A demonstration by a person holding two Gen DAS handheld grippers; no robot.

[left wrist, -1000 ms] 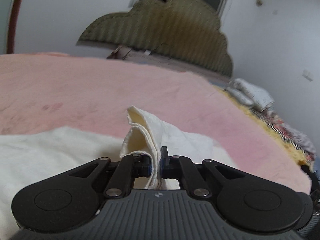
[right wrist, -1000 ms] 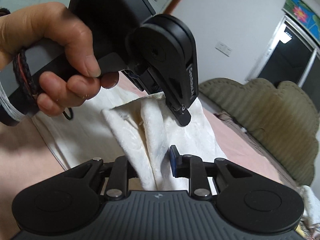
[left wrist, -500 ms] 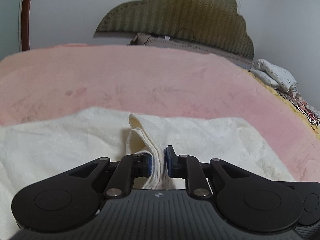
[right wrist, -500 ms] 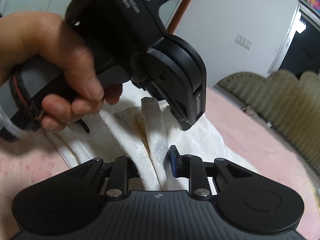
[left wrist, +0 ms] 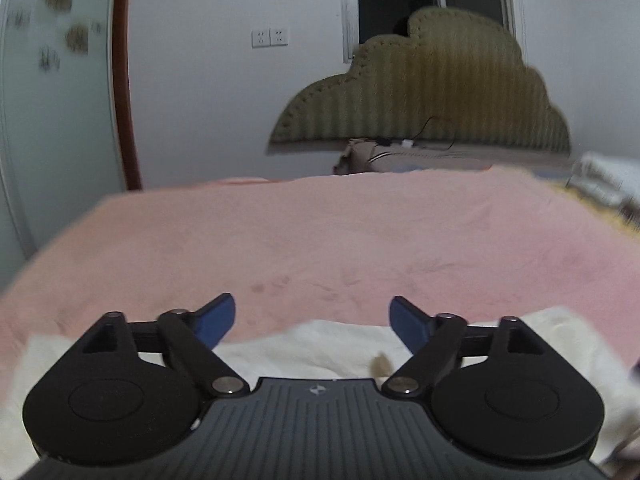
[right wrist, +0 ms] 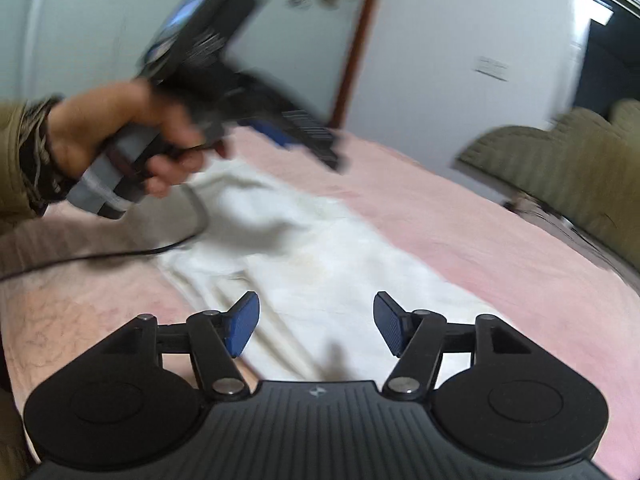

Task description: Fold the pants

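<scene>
Both tongs, left (left wrist: pixel 311 320) and right (right wrist: pixel 316 328), have released the pants (right wrist: pixel 320 264).

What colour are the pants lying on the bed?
Cream white; the pants show best in the right wrist view, lying on the pink blanket.
</scene>
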